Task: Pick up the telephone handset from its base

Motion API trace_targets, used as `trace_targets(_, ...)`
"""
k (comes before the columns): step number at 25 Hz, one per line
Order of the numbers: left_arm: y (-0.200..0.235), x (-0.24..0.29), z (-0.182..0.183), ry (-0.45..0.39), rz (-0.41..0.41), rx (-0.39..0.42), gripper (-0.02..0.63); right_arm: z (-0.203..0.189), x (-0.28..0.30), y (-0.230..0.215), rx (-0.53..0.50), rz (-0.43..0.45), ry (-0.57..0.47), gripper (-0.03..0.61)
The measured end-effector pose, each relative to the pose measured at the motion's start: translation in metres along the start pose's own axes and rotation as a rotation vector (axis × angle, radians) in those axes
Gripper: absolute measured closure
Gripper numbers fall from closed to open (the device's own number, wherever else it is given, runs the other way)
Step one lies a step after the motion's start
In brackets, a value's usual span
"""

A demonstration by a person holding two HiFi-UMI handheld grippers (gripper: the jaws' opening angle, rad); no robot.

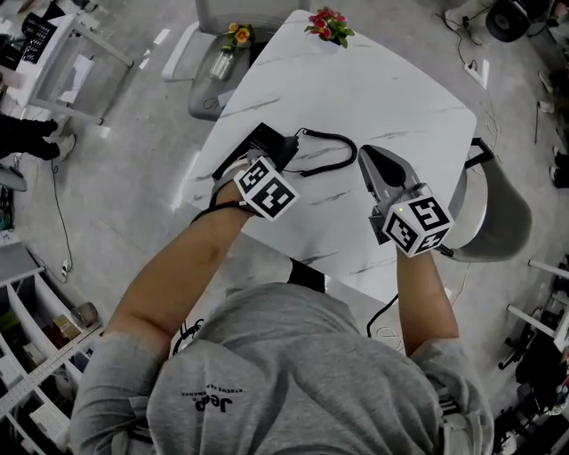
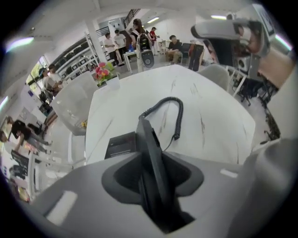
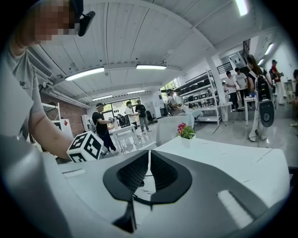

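- The left gripper (image 2: 151, 186) points steeply down, its fingers clamped on the black telephone handset (image 2: 149, 144), which stands on edge between them.
- The handset is right against the black base (image 2: 120, 145) on the white marble worktop (image 2: 214, 116); its coiled cord (image 2: 173, 106) loops beyond.
- The right gripper (image 3: 148, 174) hovers over the worktop, fingers together, empty.

White marble-veined table (image 1: 391, 107) bearing 1 black telephone base (image 1: 260, 140), its coiled cord (image 1: 331, 153) beside it, and 1 pot of flowers (image 1: 330, 25) at the far edge.
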State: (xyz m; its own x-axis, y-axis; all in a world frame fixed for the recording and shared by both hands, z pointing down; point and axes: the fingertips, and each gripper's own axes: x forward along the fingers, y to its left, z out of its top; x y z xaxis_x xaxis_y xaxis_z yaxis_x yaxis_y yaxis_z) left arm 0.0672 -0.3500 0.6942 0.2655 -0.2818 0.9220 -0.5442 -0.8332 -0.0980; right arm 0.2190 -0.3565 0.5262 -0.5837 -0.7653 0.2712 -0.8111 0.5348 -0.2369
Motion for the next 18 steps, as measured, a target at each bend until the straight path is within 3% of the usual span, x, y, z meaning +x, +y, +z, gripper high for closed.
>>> trace_targets(1, 0.001, -0.003, 0.002, -0.011, -0.024, -0.039, 0.455, 0.001, -0.001, 0.001, -0.001, 0.0, -0.002, 0.574)
trace_targets(2, 0.001, -0.004, 0.003, -0.017, -0.044, -0.064, 0.47, 0.002, -0.001, 0.001, -0.002, -0.001, -0.004, 0.574)
trace_targets(9, 0.015, -0.022, 0.006, -0.072, -0.078, -0.151, 0.476, 0.01, -0.004, 0.006, -0.001, -0.001, -0.014, 0.574)
trace_targets(13, 0.024, -0.048, 0.009, -0.136, -0.078, -0.194, 0.476, 0.017, -0.002, 0.012, -0.003, 0.01, -0.025, 0.574)
trace_targets(18, 0.021, -0.093, 0.009, -0.268, -0.152, -0.272, 0.476, 0.031, 0.003, 0.032, -0.018, 0.042, -0.044, 0.574)
